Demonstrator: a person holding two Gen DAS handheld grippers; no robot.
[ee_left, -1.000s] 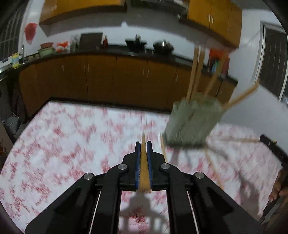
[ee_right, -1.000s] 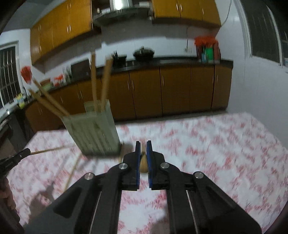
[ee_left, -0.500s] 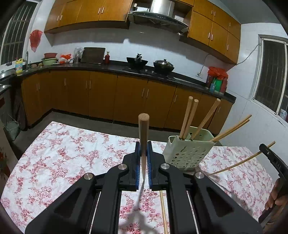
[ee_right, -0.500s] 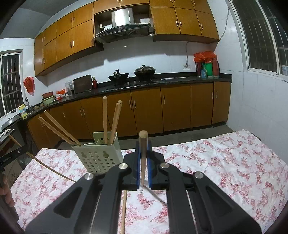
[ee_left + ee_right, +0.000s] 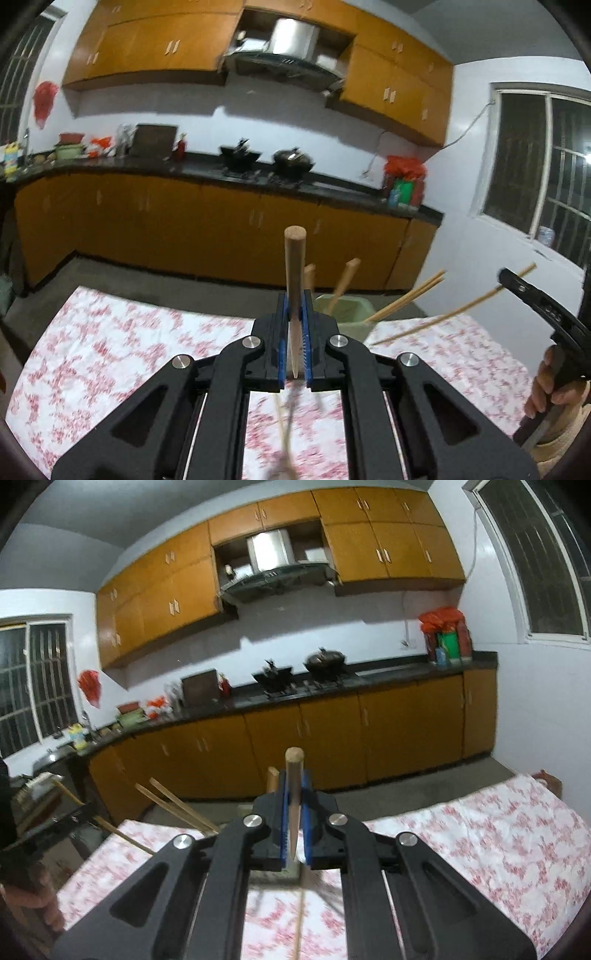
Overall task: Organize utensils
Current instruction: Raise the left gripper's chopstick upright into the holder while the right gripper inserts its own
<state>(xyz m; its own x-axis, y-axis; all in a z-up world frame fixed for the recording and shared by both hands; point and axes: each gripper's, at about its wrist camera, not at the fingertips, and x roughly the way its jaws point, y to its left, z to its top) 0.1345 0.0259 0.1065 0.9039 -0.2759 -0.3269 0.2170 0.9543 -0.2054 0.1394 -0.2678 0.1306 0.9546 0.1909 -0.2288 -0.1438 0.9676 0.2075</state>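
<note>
Wooden chopstick clamped upright in each gripper's fingers; centre over green holder, lower vertically, then release

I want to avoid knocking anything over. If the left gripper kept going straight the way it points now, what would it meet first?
Probably the green utensil holder, just beyond the left gripper and slightly right of its chopstick. Depth is unclear; the gripper might pass over its rim.
</note>
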